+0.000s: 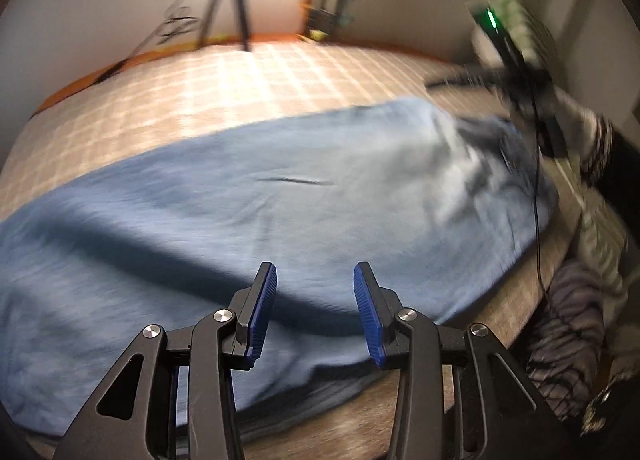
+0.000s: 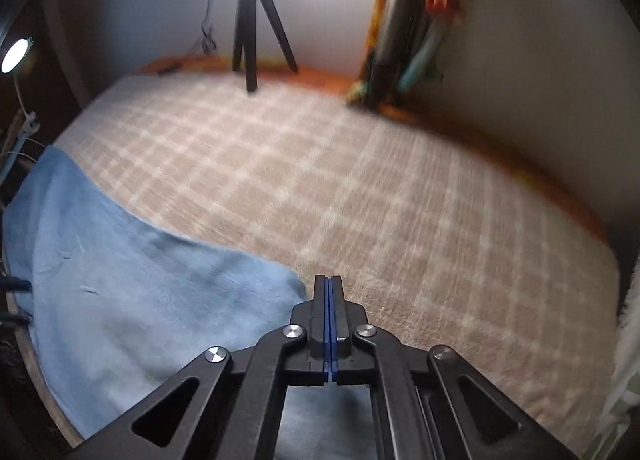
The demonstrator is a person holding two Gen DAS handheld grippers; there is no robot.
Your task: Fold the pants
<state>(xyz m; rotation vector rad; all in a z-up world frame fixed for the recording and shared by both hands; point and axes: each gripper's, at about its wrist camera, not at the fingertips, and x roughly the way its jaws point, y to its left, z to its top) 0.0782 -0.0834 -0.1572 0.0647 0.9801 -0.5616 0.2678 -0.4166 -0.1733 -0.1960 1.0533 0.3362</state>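
Light blue pants lie spread across a beige checked bed cover, blurred by motion. My left gripper is open and empty, its blue pads just above the near edge of the pants. The right gripper's black body shows at the far right end of the pants in the left wrist view. In the right wrist view the pants lie at lower left, and my right gripper is shut beside their right edge. Its pads meet with no cloth visible between them.
A black tripod stands at the far edge of the bed under a bright lamp. Colourful hanging items are at the back wall. A striped cloth lies at the right bedside. A thin black cable hangs at right.
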